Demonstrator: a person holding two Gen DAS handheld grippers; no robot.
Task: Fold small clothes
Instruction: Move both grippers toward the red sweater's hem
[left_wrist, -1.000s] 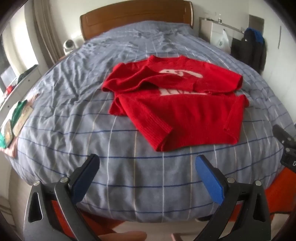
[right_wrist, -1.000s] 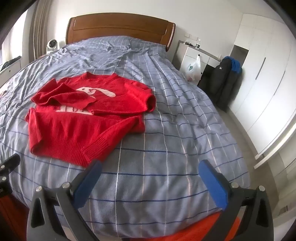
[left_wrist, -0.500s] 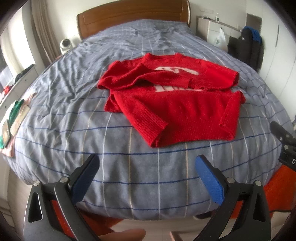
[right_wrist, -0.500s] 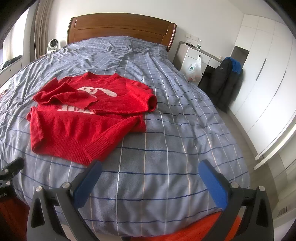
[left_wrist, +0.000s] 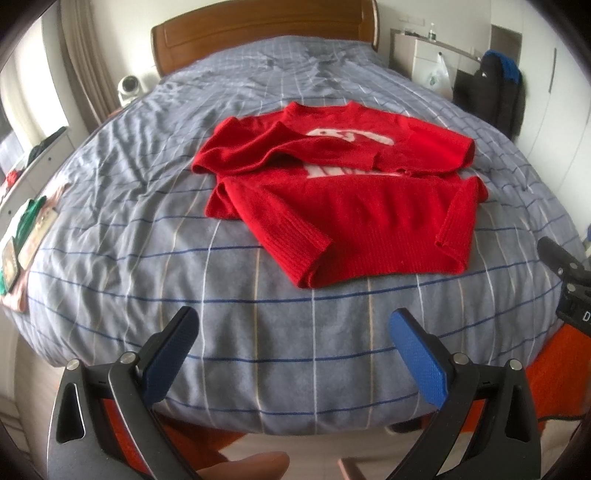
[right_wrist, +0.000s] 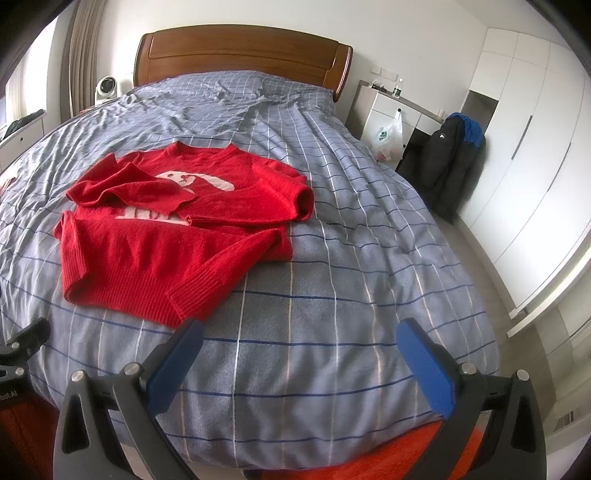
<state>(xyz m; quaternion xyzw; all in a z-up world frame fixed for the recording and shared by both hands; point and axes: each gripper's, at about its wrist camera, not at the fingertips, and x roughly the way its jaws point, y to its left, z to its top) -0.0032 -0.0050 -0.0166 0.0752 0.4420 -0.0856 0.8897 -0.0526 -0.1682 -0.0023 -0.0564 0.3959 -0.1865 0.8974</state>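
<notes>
A small red knit sweater with a white front print lies on the bed, its sleeves folded in across the body. It also shows in the right wrist view, left of centre. My left gripper is open and empty, over the bed's near edge, short of the sweater's hem. My right gripper is open and empty, over the near edge, to the right of the sweater. Part of the right gripper shows at the right edge of the left wrist view.
The bed has a grey-blue checked cover and a wooden headboard. A white nightstand with a plastic bag and a dark jacket stand to the right. Items lie on a shelf at the left. An orange rug lies below.
Both grippers have drifted slightly, so the sweater sits a little differently in each view. Both stay open and empty. The sweater has not moved on the bed.
</notes>
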